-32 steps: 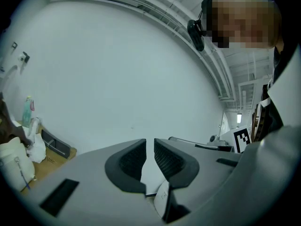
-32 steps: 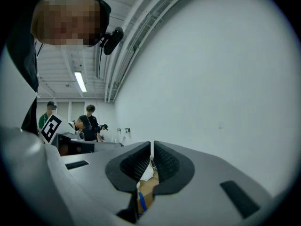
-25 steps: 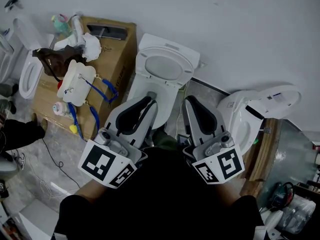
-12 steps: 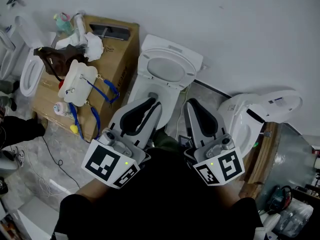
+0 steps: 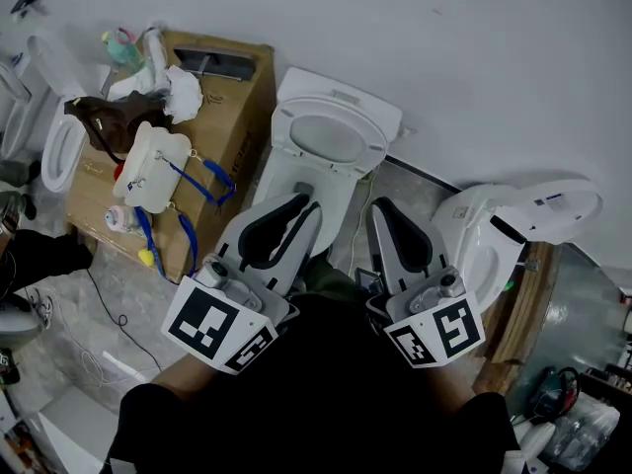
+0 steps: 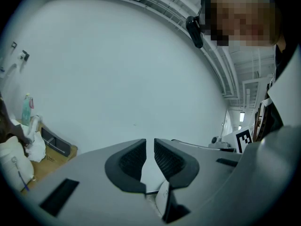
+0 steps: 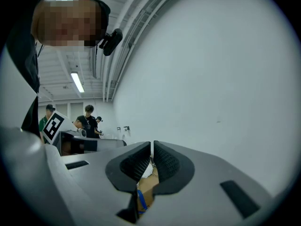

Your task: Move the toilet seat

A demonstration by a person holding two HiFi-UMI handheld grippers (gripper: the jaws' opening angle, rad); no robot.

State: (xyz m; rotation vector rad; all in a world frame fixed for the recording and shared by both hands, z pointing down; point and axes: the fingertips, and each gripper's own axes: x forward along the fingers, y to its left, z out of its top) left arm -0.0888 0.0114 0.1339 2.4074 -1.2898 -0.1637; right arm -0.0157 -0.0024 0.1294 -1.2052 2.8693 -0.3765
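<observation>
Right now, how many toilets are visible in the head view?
3: the centre toilet by the wall, the right toilet, and the left toilet beside the cardboard box. Another may be cut off at the left edge.

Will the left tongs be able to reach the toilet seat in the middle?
Probably yes: the left tongs hover just in front of the seat, with nothing between them. They're shut, so they'd have to open to grab it.
</observation>
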